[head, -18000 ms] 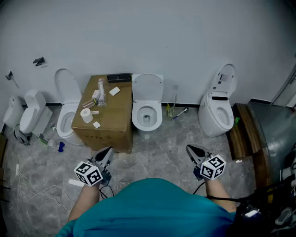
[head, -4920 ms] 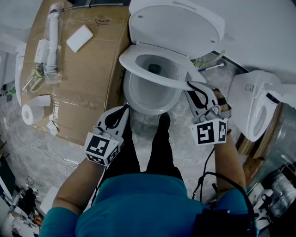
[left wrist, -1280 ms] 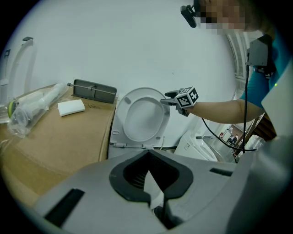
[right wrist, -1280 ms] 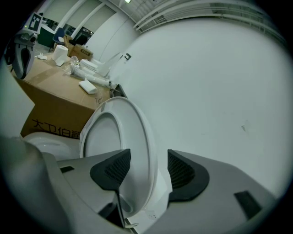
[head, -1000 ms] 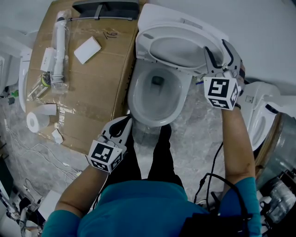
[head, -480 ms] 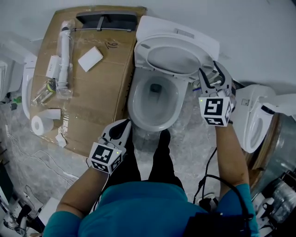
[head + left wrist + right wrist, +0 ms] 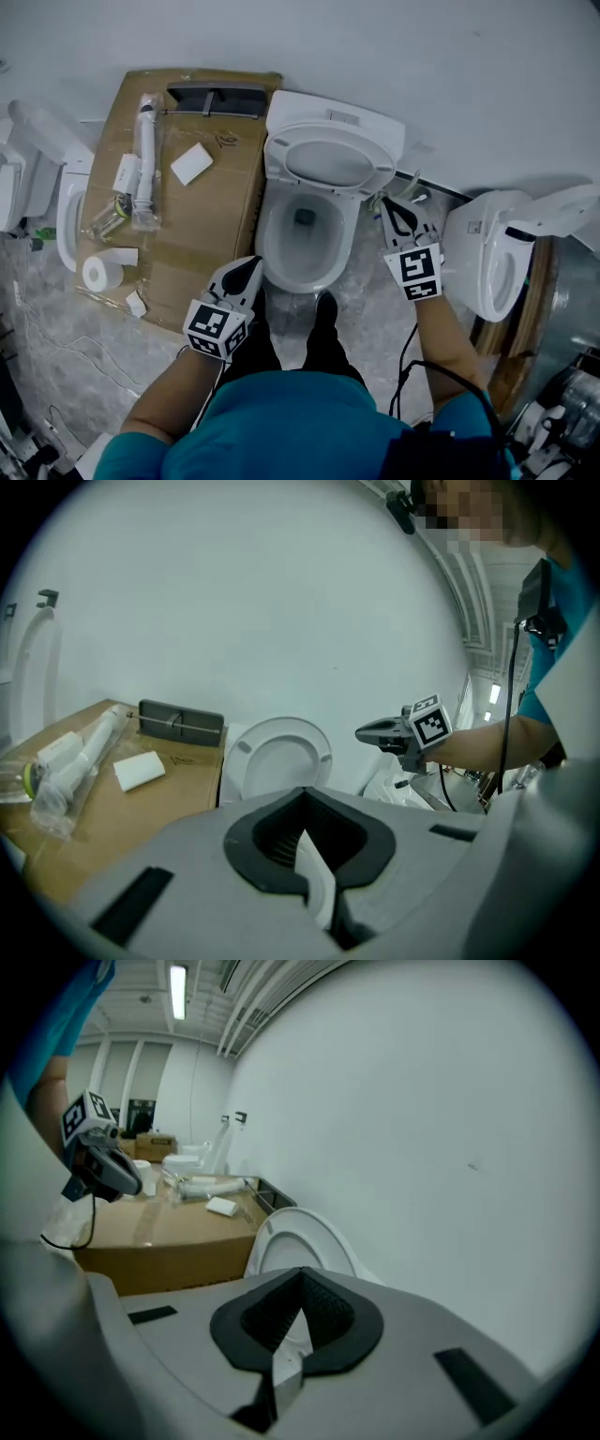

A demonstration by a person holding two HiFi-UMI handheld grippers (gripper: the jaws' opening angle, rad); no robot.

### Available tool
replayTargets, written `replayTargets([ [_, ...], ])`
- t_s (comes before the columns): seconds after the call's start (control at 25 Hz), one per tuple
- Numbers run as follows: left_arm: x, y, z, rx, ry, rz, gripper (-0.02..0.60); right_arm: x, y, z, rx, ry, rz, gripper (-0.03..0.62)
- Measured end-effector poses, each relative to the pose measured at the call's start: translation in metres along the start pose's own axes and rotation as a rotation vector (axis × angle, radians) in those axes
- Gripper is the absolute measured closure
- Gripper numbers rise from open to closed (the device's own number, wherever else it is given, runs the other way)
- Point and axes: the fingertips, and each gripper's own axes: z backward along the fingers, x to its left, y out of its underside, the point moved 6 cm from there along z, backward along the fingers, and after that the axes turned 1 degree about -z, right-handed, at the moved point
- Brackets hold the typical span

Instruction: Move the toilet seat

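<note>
The white toilet (image 7: 298,246) stands against the wall, its bowl uncovered. Its seat (image 7: 333,161) is raised and leans back on the lid; it also shows upright in the left gripper view (image 7: 279,761) and the right gripper view (image 7: 298,1241). My right gripper (image 7: 399,210) hangs to the right of the bowl, clear of the seat. Its jaws have just closed and are shut with nothing between them (image 7: 298,1321). My left gripper (image 7: 251,268) is at the bowl's front left, shut and empty (image 7: 302,832).
A cardboard box (image 7: 202,220) left of the toilet carries a plastic pipe (image 7: 145,159), a white pad (image 7: 191,163) and a paper roll (image 7: 97,273). Another toilet (image 7: 497,253) stands close on the right and one (image 7: 66,211) on the far left. My feet (image 7: 323,309) are before the bowl.
My right gripper has come off the raised seat's rim, drawn back down to the right of the bowl and shut. The seat stays up. My left gripper has risen a little.
</note>
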Motion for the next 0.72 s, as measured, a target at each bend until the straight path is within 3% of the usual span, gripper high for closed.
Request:
replayTargets([
  [0.2,-0.017,-0.045,0.015,-0.043,0.019,-0.049,0.58,0.007,-0.023,0.039,-0.078,-0.116,-0.166,0.594],
  [0.52,-0.052,-0.107,0.04,-0.097,0.069,-0.119,0.58,0.003,-0.047,0.103,-0.16,-0.197,-0.451,0.595],
  [0.72,-0.072,-0.134,0.054,-0.116,0.103,-0.144,0.58,0.002,-0.062,0.143,-0.196,-0.207,-0.474,0.595],
])
